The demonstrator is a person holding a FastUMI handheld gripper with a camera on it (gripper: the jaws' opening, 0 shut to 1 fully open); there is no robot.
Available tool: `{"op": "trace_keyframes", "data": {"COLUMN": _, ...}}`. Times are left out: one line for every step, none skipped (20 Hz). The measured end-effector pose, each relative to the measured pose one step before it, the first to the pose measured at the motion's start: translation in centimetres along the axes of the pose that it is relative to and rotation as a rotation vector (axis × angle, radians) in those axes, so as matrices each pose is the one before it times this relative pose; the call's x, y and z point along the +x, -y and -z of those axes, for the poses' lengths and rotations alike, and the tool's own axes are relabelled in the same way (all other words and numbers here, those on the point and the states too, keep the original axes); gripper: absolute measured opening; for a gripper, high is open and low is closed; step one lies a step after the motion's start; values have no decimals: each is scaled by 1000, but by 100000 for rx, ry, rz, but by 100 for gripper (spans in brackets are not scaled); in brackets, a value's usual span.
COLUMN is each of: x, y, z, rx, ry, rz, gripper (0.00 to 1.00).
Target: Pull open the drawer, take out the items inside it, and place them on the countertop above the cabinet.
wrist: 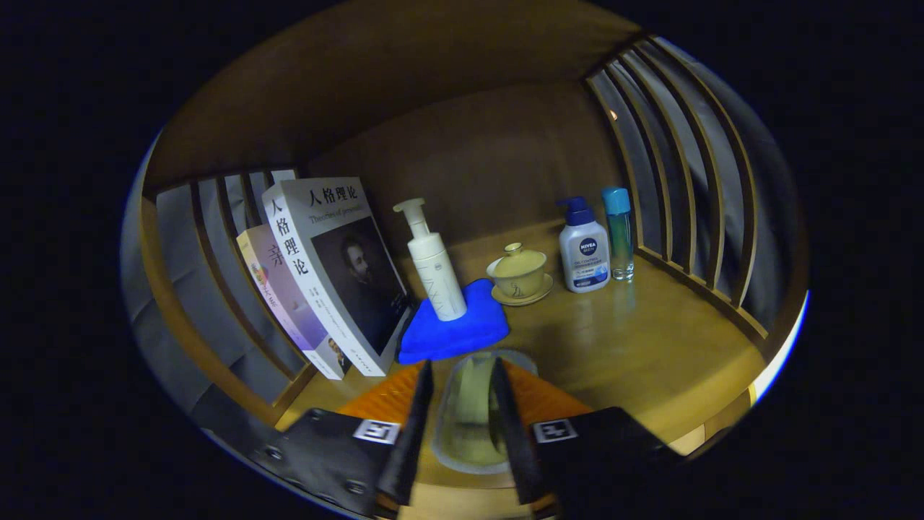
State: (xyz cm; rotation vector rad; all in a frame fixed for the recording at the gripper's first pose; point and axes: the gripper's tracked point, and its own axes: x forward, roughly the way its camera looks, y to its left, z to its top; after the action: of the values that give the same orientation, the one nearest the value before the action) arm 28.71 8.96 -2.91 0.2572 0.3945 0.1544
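My gripper is over the front part of the wooden countertop. A translucent, pale yellowish bottle sits between its two fingers, and both fingers press on its sides. The bottle's far end reaches just past the fingertips, close to a blue cloth. I cannot tell whether the bottle rests on the wood or hangs just above it. A white pump bottle stands upright on the blue cloth, just ahead of the fingers.
Two books lean against the slatted left side. Beyond the cloth stand a lidded tea cup on a saucer, a white bottle with a blue pump and a slim teal bottle. Wooden slats close the right side.
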Motion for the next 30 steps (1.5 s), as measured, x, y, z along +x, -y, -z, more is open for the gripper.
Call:
{"op": "trace_keyframes", "data": {"x": -693, "y": -402, "z": -590, "rx": -1948, "ry": 2809, "rz": -710, "gripper": 66}}
{"op": "trace_keyframes", "data": {"x": -600, "y": -376, "z": -429, "rx": -1481, "ry": 2783, "rz": -606, "gripper": 77}}
{"op": "trace_keyframes", "data": {"x": -845, "y": -192, "z": -394, "rx": -1528, "ry": 2261, "rz": 74, "gripper": 87}}
{"op": "trace_keyframes", "data": {"x": -848, "y": -196, "z": -162, "rx": -952, "ry": 1368, "rz": -346, "gripper": 98}}
{"op": "trace_keyframes", "data": {"x": -977, "y": -340, "z": -51, "rx": -1119, "ry": 783, "rz": -594, "gripper": 98}}
{"op": "trace_keyframes", "data": {"x": -1026, "y": -208, "z": -113, "rx": -1406, "ry": 977, "rz": -415, "gripper": 98}}
{"op": "trace_keyframes", "data": {"x": -1030, "y": -109, "z": -15, "rx": -2220, "ry": 1416, "rz": 22, "gripper": 98}}
{"op": "trace_keyframes", "data": {"x": -1231, "y": -62, "z": -218, "rx": -2896, "ry": 2264, "rz": 327, "gripper": 98}}
{"op": "trace_keyframes", "data": {"x": -1161, "y": -157, "z": -262, "rx": -3180, "ry": 2673, "rz": 316, "gripper": 98}}
{"op": "trace_keyframes", "data": {"x": -1274, "y": -173, "z": -212, "rx": -2873, "ry": 2760, "rz": 188, "gripper": 98}}
{"op": "trace_keyframes", "data": {"x": -1216, "y": -267, "z": 35, "rx": -1948, "ry": 2327, "rz": 257, "gripper": 98}}
{"op": "trace_keyframes", "data": {"x": -1282, "y": -378, "z": 99, "rx": -1576, "ry": 1854, "rz": -432, "gripper": 98}}
{"op": "trace_keyframes", "data": {"x": -1178, "y": -248, "z": -15, "rx": -1512, "ry": 2139, "rz": 107, "gripper": 98}}
{"op": "trace_keyframes", "data": {"x": -1165, "y": 121, "z": 72, "rx": -1090, "ry": 2137, "rz": 1608, "gripper": 98}}
{"op": "trace_keyframes", "data": {"x": -1068, "y": 31, "z": 226, "rx": -747, "ry": 1997, "rz": 1212, "gripper": 98}}
{"op": "trace_keyframes", "data": {"x": -1009, "y": 13, "z": 293, "rx": 404, "ry": 1551, "rz": 1591, "gripper": 98}}
{"op": "trace_keyframes", "data": {"x": -1036, "y": -241, "z": 499, "rx": 1313, "ry": 902, "rz": 507, "gripper": 98}}
{"op": "trace_keyframes", "data": {"x": -891, "y": -332, "z": 523, "rx": 456, "ry": 496, "rz": -318, "gripper": 98}}
{"op": "trace_keyframes", "data": {"x": -881, "y": 136, "z": 511, "rx": -889, "ry": 662, "rz": 806, "gripper": 98}}
{"op": "trace_keyframes", "data": {"x": -848, "y": 270, "z": 502, "rx": -2116, "ry": 260, "rz": 1309, "gripper": 98}}
{"op": "trace_keyframes", "data": {"x": -838, "y": 122, "z": 541, "rx": -2262, "ry": 609, "rz": 1398, "gripper": 98}}
{"op": "trace_keyframes", "data": {"x": -892, "y": -103, "z": 326, "rx": -2201, "ry": 1131, "rz": 766, "gripper": 98}}
{"op": "trace_keyframes", "data": {"x": -788, "y": -61, "z": 89, "rx": -1633, "ry": 1277, "rz": 462, "gripper": 98}}
{"op": "trace_keyframes", "data": {"x": -764, "y": -214, "z": 129, "rx": -1040, "ry": 1728, "rz": 230, "gripper": 98}}
{"op": "trace_keyframes", "data": {"x": -683, "y": -198, "z": 263, "rx": -1447, "ry": 1195, "rz": -16, "gripper": 98}}
{"op": "trace_keyframes", "data": {"x": -670, "y": -245, "z": 226, "rx": -1151, "ry": 729, "rz": -1, "gripper": 98}}
{"op": "trace_keyframes", "data": {"x": -483, "y": -229, "z": 461, "rx": -587, "ry": 545, "rz": -364, "gripper": 98}}
{"op": "trace_keyframes", "data": {"x": -551, "y": -362, "z": 678, "rx": -184, "ry": -681, "rz": -226, "gripper": 98}}
{"op": "trace_keyframes", "data": {"x": -453, "y": -122, "z": 883, "rx": -93, "ry": -1244, "rz": 306, "gripper": 98}}
{"op": "trace_keyframes", "data": {"x": -638, "y": -162, "z": 968, "rx": 27, "ry": -1708, "rz": 219, "gripper": 99}}
